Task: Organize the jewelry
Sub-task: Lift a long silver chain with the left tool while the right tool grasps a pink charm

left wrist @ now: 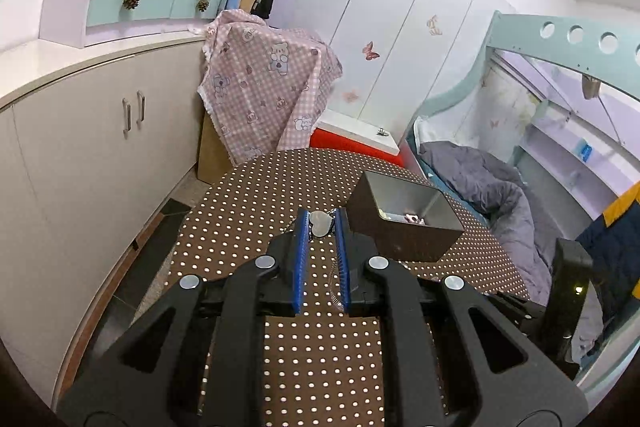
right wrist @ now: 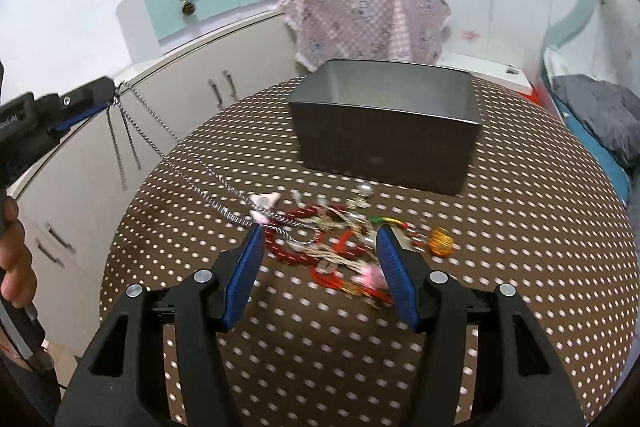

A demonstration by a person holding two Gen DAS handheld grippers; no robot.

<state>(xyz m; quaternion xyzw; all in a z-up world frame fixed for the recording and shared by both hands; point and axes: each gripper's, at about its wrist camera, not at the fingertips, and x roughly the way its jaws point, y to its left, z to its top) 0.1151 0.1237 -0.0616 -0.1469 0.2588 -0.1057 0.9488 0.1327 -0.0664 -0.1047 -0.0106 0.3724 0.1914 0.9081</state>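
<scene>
Left hand-held gripper (right wrist: 114,95) pinching a silver chain (right wrist: 168,147), jaws nearly pressed together, raised off to the left of the tabletop (right wrist: 520,227); chain stretched taut down to the pile, loose ends dangling below the jaws, a pale heart-shaped pendant (left wrist: 321,223) visible near the fingertips in the left wrist view. Right hand-held gripper (right wrist: 320,231) spread wide, holding nothing, hovering low over the tangled jewelry pile (right wrist: 348,239) of red beads, tassels, a pink charm and an orange trinket (right wrist: 440,241). Far end of the chain apparently caught among the red beads, so likely trouble: further pulling could drag the whole tangle across the polka-dot cloth, scatter small pieces, or snap a fine link; thin chain could also slip from the narrow pinch. Right jaws probably needed to pin the pile while the chain comes free. Grey box (right wrist: 384,123) standing open just behind the pile, apart from it; inside, only a small pinkish piece (left wrist: 412,218) on the floor against one wall, otherwise seemingly bare. Risk of nudging the box with either tool when carrying the chain over its rim.
</scene>
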